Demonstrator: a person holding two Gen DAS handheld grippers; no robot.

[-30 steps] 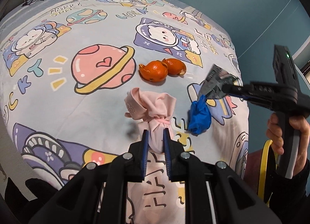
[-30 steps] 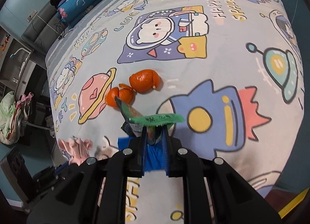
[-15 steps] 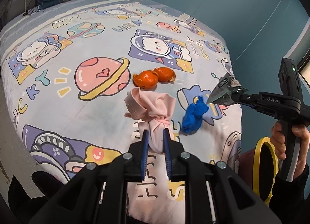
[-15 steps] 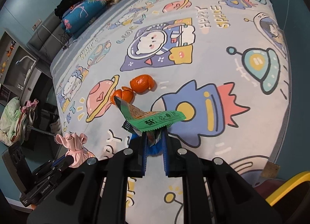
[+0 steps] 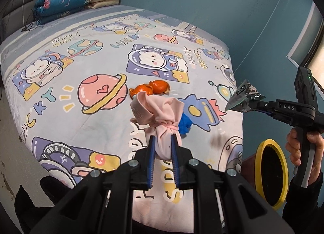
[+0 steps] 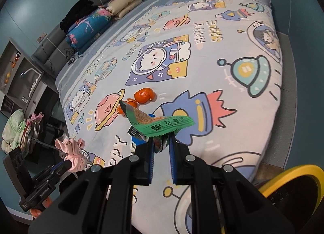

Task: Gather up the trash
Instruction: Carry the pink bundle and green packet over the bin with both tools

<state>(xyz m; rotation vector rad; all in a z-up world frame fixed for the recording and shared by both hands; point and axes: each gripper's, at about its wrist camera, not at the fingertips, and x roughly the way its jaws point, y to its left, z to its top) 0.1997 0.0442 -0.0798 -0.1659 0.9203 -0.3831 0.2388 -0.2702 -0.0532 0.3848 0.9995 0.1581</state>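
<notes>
My right tool (image 6: pixel 161 143) is clenched on a green snack wrapper (image 6: pixel 162 121), pinched near its lower edge so the crinkled packet fans out above the blue pads. In the left view that same wrapper (image 5: pixel 242 97) hangs in the air off the foot corner of the bed, with my right hand (image 5: pixel 305 149) wrapped around the handle. My left tool (image 5: pixel 163 149) grips a pink cloth bundle (image 5: pixel 160 116) by its tied lower end, the gathered top flaring above the pads; it is lifted clear of the bed (image 5: pixel 60 56).

Out on the cartoon bedspread lie two pieces of orange peel (image 6: pixel 144 96), touching each other, and nearer me a crumpled blue glove (image 5: pixel 185 125), partly hidden behind the pink bundle. All of them rest on the sheet, well apart from either tool.

I judge I am in the carrying step: both tools are loaded and raised, and the yellow-rimmed bin (image 5: pixel 271 175) stands on the floor just beside the bed's corner, below my right tool. The next move calls for swinging the wrapper over that dark opening and letting go, then bringing the pink bundle across likewise. After that the peel and the blue glove need picking up. The wrapper is light and may cling to the pads.
</notes>
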